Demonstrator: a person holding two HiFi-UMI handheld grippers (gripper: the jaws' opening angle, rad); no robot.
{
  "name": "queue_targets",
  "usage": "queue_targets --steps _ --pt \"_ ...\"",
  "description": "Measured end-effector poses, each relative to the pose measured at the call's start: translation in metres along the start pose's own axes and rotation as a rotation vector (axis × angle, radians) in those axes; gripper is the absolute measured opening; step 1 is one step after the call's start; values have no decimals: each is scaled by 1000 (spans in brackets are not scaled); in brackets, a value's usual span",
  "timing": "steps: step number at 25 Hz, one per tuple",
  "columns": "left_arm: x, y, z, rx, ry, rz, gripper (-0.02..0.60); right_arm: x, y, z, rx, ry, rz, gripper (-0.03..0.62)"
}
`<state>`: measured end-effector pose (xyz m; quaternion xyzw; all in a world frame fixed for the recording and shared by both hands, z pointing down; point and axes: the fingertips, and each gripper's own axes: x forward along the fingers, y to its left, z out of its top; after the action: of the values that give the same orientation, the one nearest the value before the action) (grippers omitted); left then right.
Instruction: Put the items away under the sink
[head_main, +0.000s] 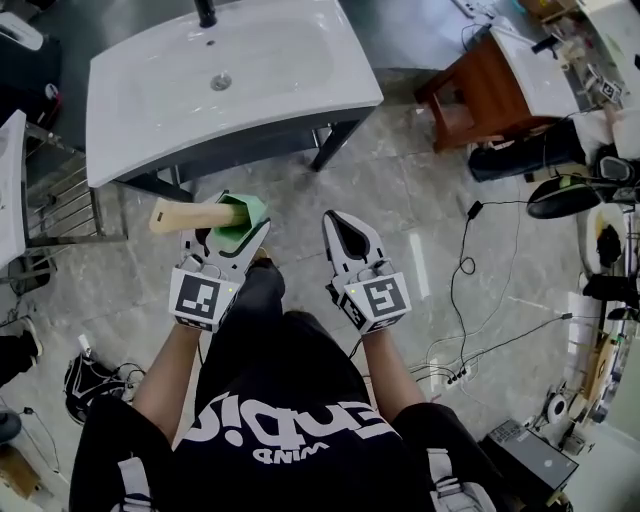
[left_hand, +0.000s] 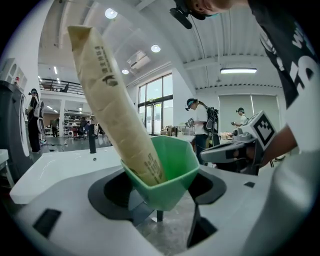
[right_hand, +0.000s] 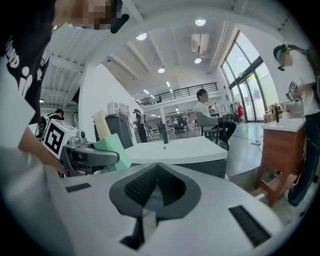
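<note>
Left gripper (head_main: 236, 236) loaded; right gripper (head_main: 345, 232) empty
Left jaws stand wide, clamped on a green tapered plastic cup (left_hand: 167, 172); a tan paper-wrapped tube (left_hand: 112, 100) leans out of it; cup is in the air just before the white ceramic sink basin (head_main: 150, 100); right jaws pressed together, nothing between

black white-lettered tee (head_main: 290, 425); grey left gripper (head_main: 228, 228), right gripper (head_main: 338, 222), marker cubes (head_main: 205, 297)

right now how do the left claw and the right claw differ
The left claw is shut on a green cup with a tan packet in it; the right claw holds nothing. The left claw's jaws stand wide around the cup; the right claw's jaws are together. Both point toward the sink.
</note>
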<state>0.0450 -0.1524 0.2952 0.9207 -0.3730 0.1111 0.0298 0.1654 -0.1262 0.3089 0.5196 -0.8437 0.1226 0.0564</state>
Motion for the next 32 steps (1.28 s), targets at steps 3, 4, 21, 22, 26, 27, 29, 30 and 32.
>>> queue_targets --steps 3,4,21,22,26,27,29,30,32 --pt "9 7 -24 2 0 7 333 15 -4 -20 -8 -2 14 18" --pt "12 9 -32 2 0 9 333 19 -5 -28 -12 -3 19 18" --pt "90 42 -190 6 -51 23 333 119 -55 -160 -64 -75 34 18" --pt "93 43 -200 6 -54 22 333 123 -57 -169 -68 -78 34 18" --pt "102 46 -237 10 -66 19 333 135 -63 -206 -74 -86 30 18" --pt "103 47 -246 10 -70 18 333 138 -64 -215 -76 -90 31 18" --pt "107 48 -262 5 -79 21 333 142 -66 -231 -81 -97 33 18" --pt "109 49 -269 2 -82 25 333 145 -68 -239 -84 -101 34 18" --pt "115 51 -284 6 -89 31 333 151 -72 -252 -90 -109 38 18"
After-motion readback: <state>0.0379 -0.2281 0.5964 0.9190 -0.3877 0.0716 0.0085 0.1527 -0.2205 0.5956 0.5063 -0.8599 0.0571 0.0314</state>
